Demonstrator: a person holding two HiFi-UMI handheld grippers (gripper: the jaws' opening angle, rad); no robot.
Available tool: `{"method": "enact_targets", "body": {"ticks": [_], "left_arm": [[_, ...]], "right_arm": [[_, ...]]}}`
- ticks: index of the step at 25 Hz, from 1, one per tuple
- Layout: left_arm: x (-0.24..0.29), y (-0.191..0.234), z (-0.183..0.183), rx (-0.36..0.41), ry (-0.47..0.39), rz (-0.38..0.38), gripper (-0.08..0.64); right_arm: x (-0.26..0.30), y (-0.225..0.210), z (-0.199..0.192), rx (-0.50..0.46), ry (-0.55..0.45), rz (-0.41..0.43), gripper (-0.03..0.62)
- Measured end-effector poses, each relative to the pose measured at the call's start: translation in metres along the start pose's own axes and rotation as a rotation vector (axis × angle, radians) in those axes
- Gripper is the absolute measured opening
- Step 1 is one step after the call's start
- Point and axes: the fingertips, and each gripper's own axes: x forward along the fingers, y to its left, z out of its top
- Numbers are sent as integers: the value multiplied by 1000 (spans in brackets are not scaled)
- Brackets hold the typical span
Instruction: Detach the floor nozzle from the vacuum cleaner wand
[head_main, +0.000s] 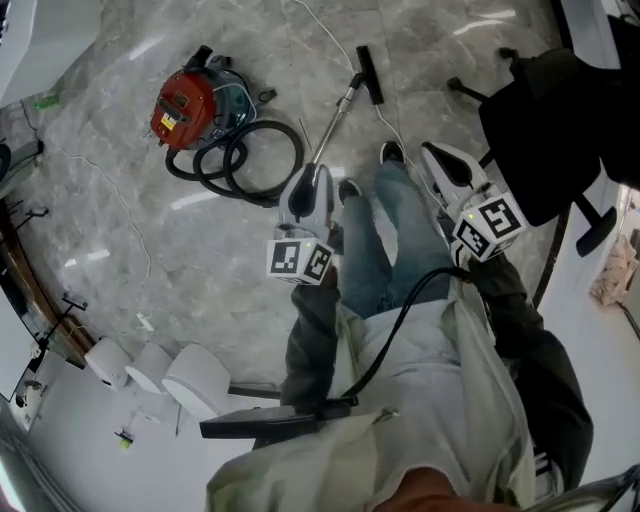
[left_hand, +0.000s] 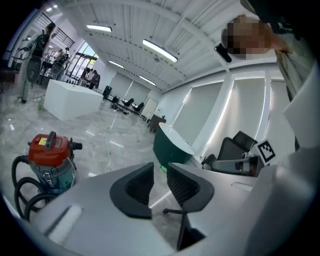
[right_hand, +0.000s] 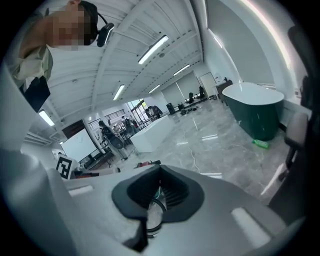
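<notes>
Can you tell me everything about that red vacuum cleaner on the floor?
The vacuum cleaner is a small round canister with a red top and a blue-green lower body, both of which look like plastic. A dark handle and a pale label sit on top. It stands upright on the grey marble floor, and in the head view it is left of the wand. Its black hose lies in loops right beside it.

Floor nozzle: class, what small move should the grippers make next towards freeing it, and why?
Probably lower the left gripper toward the wand near the floor nozzle. Wand and nozzle lie joined on the floor, untouched; both grippers are held clear of them, the left's jaws slightly apart and empty, the right gripper shut.
</notes>
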Motion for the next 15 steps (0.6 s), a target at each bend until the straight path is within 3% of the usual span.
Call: {"method": "enact_targets", "body": {"ticks": [3, 9, 13, 15], "left_arm": [[49, 58, -76, 13, 51, -11, 103], [135, 191, -238, 112, 103, -24, 106], [175, 255, -324, 98, 137, -9, 114], [201, 273, -374, 102, 198, -51, 184]], "right_arm": [[58, -47, -59, 25, 0, -9, 2], [165, -146, -205, 16, -26, -25, 2], [214, -197, -292, 79, 14, -34, 2], [234, -215, -326, 115, 46, -18, 2]]}}
